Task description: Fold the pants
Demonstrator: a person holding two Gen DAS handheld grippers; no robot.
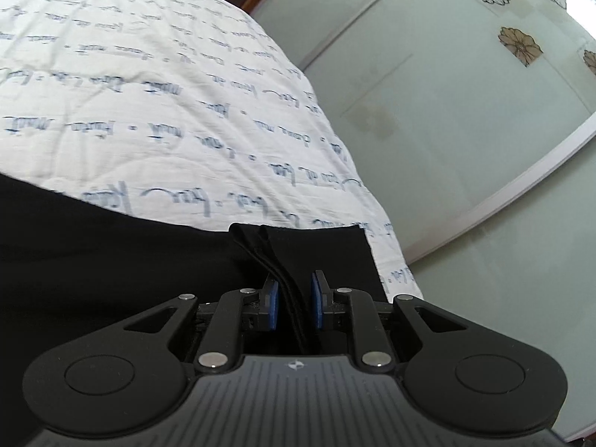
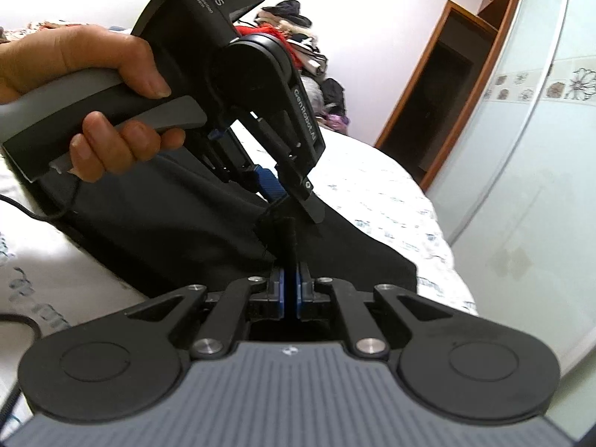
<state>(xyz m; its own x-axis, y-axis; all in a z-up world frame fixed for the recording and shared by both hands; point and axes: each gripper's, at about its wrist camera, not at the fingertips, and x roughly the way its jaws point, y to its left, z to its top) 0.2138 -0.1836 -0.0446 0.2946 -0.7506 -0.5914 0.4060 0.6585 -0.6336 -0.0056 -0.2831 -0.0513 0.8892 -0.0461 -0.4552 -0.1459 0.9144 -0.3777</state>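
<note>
Black pants lie across a bed with a white quilt printed in blue script. My left gripper is shut on a bunched fold of the pants' edge, which runs between its blue pads. In the right wrist view the pants spread over the bed, and my right gripper is shut on a thin raised ridge of the black cloth. The left gripper, held by a person's hand, pinches the same cloth just beyond the right one.
A pale glass wardrobe door with flower decals stands close along the bed's right side. A wooden doorway and a pile of clothes lie at the far end of the room. A black cable trails over the quilt at left.
</note>
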